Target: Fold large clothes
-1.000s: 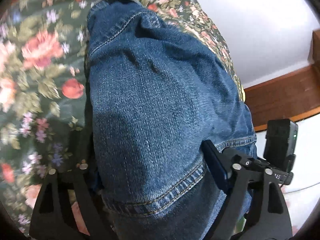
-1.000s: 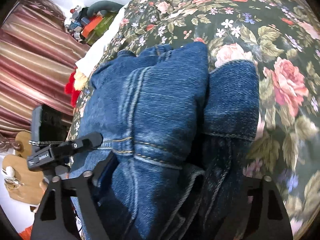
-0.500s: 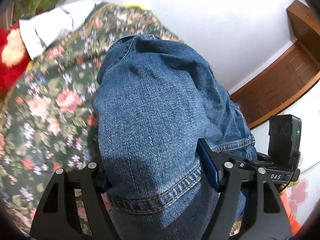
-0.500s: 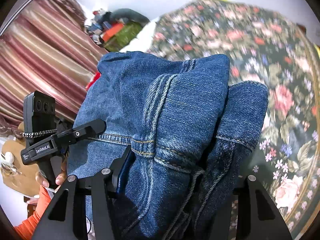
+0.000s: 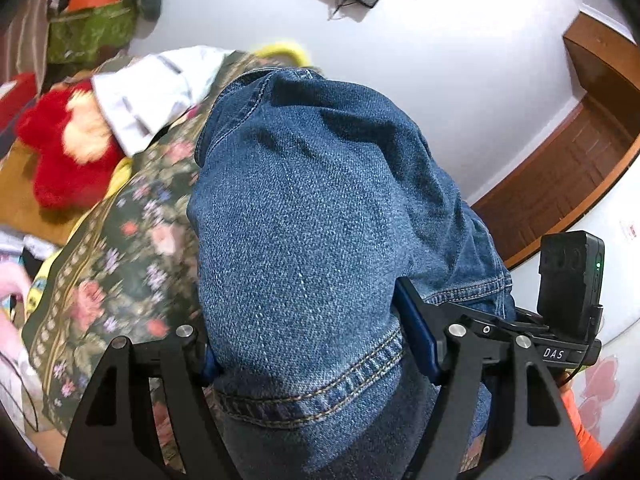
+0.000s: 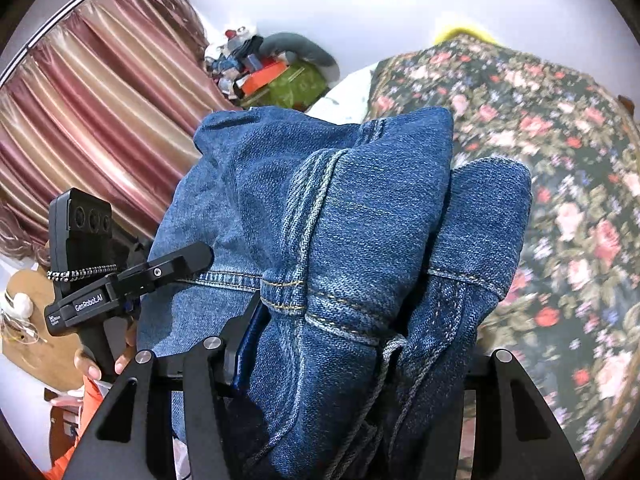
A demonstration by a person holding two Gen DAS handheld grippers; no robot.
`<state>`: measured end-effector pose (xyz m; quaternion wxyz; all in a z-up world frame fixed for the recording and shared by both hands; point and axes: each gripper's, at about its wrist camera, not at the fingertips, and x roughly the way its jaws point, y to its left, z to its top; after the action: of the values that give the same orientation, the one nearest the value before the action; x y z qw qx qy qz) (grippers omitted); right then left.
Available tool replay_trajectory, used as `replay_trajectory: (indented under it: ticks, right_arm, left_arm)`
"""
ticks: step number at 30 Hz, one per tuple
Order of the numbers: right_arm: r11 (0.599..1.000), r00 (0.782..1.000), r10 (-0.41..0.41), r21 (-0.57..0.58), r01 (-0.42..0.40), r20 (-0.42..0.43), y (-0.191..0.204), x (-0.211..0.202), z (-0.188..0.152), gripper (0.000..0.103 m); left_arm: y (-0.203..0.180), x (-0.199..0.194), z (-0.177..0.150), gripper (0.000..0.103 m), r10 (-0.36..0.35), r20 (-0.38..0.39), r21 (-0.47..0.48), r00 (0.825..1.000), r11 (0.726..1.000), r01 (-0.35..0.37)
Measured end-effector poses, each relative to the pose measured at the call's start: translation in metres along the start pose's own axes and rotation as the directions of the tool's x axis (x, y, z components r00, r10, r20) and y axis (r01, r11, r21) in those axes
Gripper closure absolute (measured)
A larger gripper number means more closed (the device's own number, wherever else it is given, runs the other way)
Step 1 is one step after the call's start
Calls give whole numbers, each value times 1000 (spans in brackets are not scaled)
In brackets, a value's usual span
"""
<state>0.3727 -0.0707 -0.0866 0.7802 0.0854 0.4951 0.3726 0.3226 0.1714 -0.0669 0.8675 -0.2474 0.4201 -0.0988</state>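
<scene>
Left tongs [image 5: 312,360] and right tongs [image 6: 360,364] each clamp thick bunched denim of the jeans [image 5: 312,208], held above the floral bed [image 6: 560,168]; judged heavy, limp yet bulky, best gripped at hems and seams.

Both claws [image 5: 316,356] [image 6: 352,356] clamped, tilted downward

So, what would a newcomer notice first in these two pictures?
The folded jeans fill the middle of both views, clamped in the left gripper and the right gripper. Under them lies a dark floral bedspread. A red plush toy sits at the left edge of the left view, and striped curtains hang at the left of the right view.
</scene>
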Motion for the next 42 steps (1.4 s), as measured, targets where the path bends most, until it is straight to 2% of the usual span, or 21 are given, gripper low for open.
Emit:
replay_trajectory:
  ticks: [4,8,15,18,24,27,29,31,35,37,38,39,42]
  right_arm:
    - [999,998,-1,37,3,-59,6,36,-17,51]
    - [998,993,-18,65,26,-119,-8,72,-32,51]
    - [987,978,-61,134,89,-201,-41,122,-59,51]
    - [985,966,-89,124,122,-241,-48,137,-69,49]
    - [987,951,-71,119,111,-299,-57,128,-71,39]
    - [984,951,-89,124,131,-295,-56,111,-72,38]
    - [982,953,-133,96,164,-271,-49,97,-74,38]
    - [978,952,-192,37,206,-239,-38,86,-72,38]
    - [941,943,-321,-143,307,-84,-6,49,-74,37]
    - [923,940,-339,-208,323,-41,8,43,-75,26]
    - [916,941,-338,-241,320,-35,16,46,-76,16]
    - [911,943,-332,-271,310,-38,21,48,-80,11]
    - [896,937,-335,-340,285,-97,29,66,-94,11]
  left_arm:
    - [31,7,-18,30,16,-40,-33,999,999,-17]
    - [66,33,-38,30,18,-104,-76,994,997,-26]
    - [100,76,-69,30,27,-173,-98,984,994,-44]
    - [111,90,-79,28,24,-192,-98,981,994,-43]
    - [112,78,-89,26,47,-173,-65,984,996,-59]
    - [105,53,-90,26,133,-114,-9,985,991,-135]
    - [98,30,-90,26,241,-41,47,970,970,-239]
    - [89,9,-92,26,298,5,82,955,951,-297]
    - [69,-17,-107,26,289,45,135,956,947,-293]
    - [61,-13,-114,26,281,49,163,959,945,-285]
    - [55,-9,-120,26,276,46,180,960,943,-280]
    - [51,-4,-124,26,276,41,192,960,941,-279]
    - [41,21,-139,26,317,-1,248,948,919,-307]
